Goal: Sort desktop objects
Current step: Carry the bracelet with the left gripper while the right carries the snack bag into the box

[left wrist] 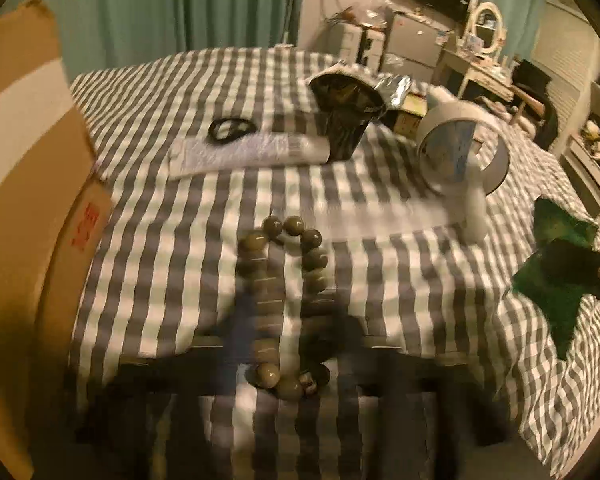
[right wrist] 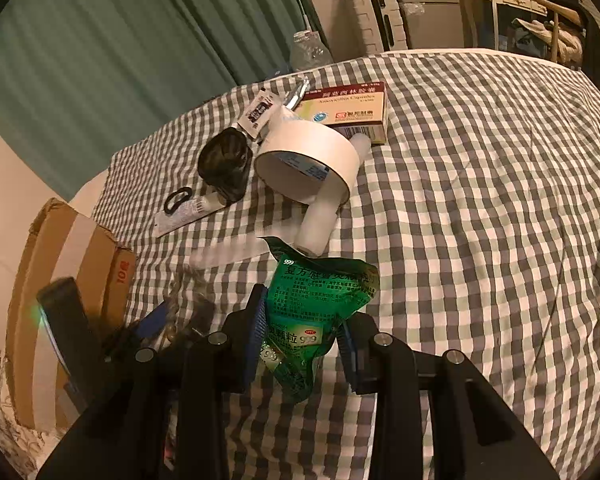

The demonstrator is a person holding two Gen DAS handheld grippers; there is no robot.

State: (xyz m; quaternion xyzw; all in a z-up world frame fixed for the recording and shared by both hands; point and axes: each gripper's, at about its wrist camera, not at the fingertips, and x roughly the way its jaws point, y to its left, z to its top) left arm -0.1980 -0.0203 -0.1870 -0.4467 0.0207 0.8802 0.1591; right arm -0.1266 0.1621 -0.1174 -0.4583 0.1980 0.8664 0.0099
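- right gripper (right wrist: 302, 338) is clamping a green medicine sachet (right wrist: 314, 312), blue pads (right wrist: 257, 332) pressing on both sides, sachet sticking up above the checked cloth (right wrist: 480, 184)
- left gripper (left wrist: 288, 344) is badly blurred; jaws are narrow, straddling a bead bracelet (left wrist: 286, 300) that is lying looped on the cloth; can't tell if the pads are pressing on it
- beyond the sachet, a white tube (right wrist: 318, 220) is lying under a tilted white tape roll (right wrist: 308, 162)
- amoxicillin box (right wrist: 346, 110) is sitting just behind the roll
- black crumpled bag (right wrist: 224, 162) is left of the roll, with a black hair tie (right wrist: 177, 199) resting on a flat white pack beside it
- cardboard box (right wrist: 60, 288) is standing at the cloth's left edge
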